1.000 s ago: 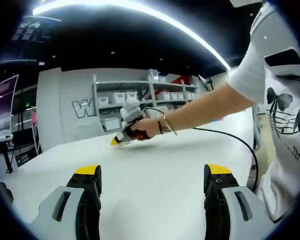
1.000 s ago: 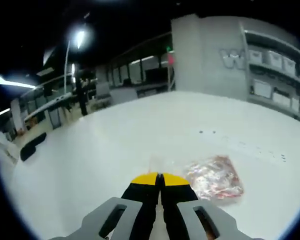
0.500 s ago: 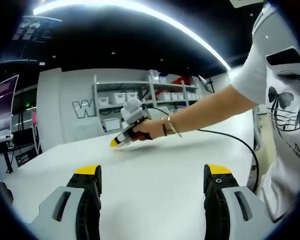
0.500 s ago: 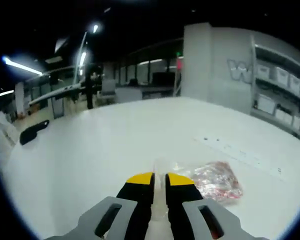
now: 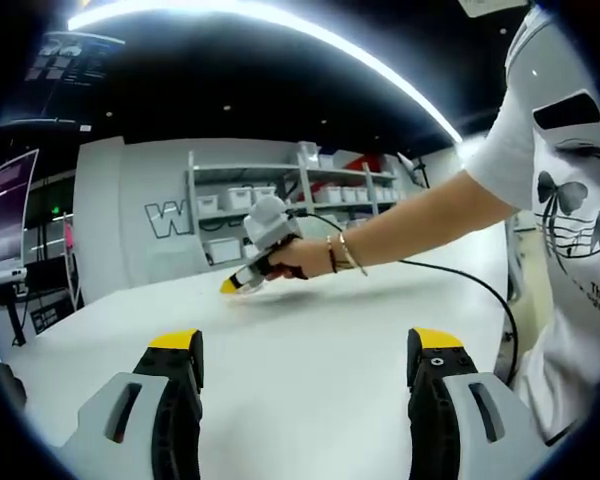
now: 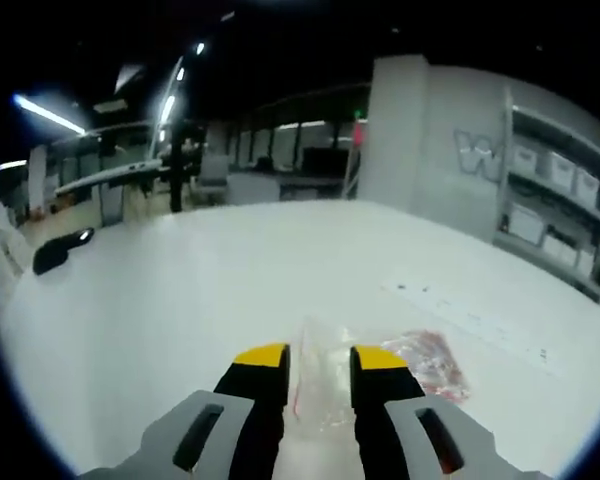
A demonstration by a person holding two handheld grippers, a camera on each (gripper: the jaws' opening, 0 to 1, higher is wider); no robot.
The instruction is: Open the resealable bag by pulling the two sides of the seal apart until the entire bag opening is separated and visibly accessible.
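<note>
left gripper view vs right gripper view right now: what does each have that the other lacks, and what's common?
Left gripper view: its own tongs open over bare table, the person's arm holding the right tongs far across the table, a black cable, the person's white shirt.

Right gripper view: the clear resealable bag between its parted jaws, with red contents lying beyond; a dark object at the table's far edge.

Both: the white table, shelving with white bins.

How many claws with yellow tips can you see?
2. The left claw hangs open over the white table. The right claw, in the person's hand farther along the table, sits open around the clear resealable bag.
</note>
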